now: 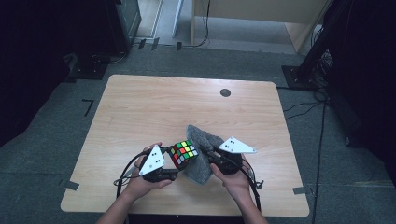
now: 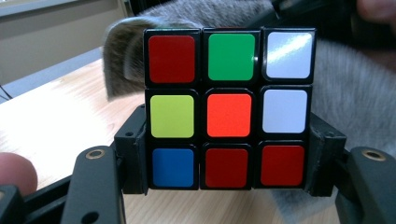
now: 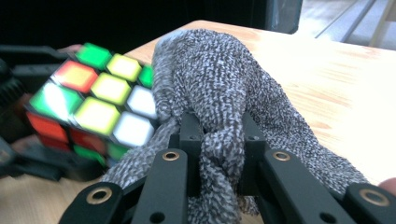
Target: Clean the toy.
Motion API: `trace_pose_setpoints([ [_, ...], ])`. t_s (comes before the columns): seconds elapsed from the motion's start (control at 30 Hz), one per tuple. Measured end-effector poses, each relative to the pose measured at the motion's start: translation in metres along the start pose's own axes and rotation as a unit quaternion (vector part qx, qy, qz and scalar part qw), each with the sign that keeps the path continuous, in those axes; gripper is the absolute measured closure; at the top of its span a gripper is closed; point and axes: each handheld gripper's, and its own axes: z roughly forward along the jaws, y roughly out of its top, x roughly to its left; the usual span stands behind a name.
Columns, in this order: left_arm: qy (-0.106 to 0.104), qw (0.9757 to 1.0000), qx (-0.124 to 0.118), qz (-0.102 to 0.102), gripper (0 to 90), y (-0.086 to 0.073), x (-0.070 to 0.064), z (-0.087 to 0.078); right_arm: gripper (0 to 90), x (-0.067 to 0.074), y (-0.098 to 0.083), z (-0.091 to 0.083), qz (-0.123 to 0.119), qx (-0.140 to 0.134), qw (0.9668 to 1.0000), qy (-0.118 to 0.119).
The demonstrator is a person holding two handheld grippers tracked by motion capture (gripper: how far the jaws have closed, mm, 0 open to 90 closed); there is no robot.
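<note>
Glossy plastic puzzle cube (image 2: 228, 108), square coloured stickers, clamped in left gripper (image 2: 228, 163); nubbly grey knit cloth (image 3: 224, 93), bunched, pinched by right gripper (image 3: 223, 158), near desk's (image 1: 140, 107) front edge

No text, label, brand name or number can be read anywhere in these pictures. The puzzle cube (image 2: 229, 108) at the centre of the left gripper view bears plain coloured stickers with no logo, even on its middle square. The grey cloth (image 3: 224, 88) carries no tag, and the wooden surface (image 1: 154, 107) shows no print or marking.
</note>
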Motion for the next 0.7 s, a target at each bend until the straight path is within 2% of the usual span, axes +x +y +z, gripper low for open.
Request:
trace_pose_setpoints([
  [0.07,0.012,0.9997,0.021,0.009,34.3,-0.002,0.001,0.003,77.5,0.005,0.004,-0.004,-0.011,-0.014,0.9998,0.002],
  [0.17,0.012,0.9989,0.044,0.01,34.3,-0.007,0.001,0.008,77.3,0.012,0.015,-0.015,-0.021,-0.047,0.9986,0.012],
  [0.27,0.001,0.9991,0.041,0.011,34.3,-0.005,-0.003,0.009,76.9,0.023,0.021,-0.019,-0.014,-0.062,0.997,0.045],
  [0.33,-0.005,0.9992,0.035,0.017,34.3,-0.003,-0.007,0.009,76.8,0.032,0.021,-0.016,-0.021,-0.053,0.9963,0.064],
  [0.37,-0.006,0.9994,0.03,0.016,34.3,-0.002,-0.007,0.008,76.7,0.035,0.02,-0.014,-0.03,-0.048,0.9963,0.065],
  [0.43,-0.005,0.9996,0.021,0.016,34.3,0.0,-0.007,0.005,76.8,0.035,0.016,-0.01,-0.033,-0.041,0.9968,0.06],
  [0.47,-0.003,0.9997,0.018,0.016,34.3,0.0,-0.006,0.004,76.8,0.031,0.014,-0.009,-0.024,-0.04,0.9972,0.058],
  [0.5,-0.001,0.9998,0.016,0.013,34.3,0.0,-0.004,0.002,76.8,0.026,0.011,-0.007,-0.013,-0.039,0.9978,0.052],
  [0.6,0.001,0.9999,0.015,0.004,34.3,-0.001,0.0,0.001,76.8,0.014,0.006,-0.004,-0.007,-0.018,0.9997,0.016],
  [0.7,-0.002,0.9998,0.017,0.0,34.3,-0.002,0.001,0.002,76.4,0.007,0.005,-0.004,0.0,-0.007,1.0,0.004],
])
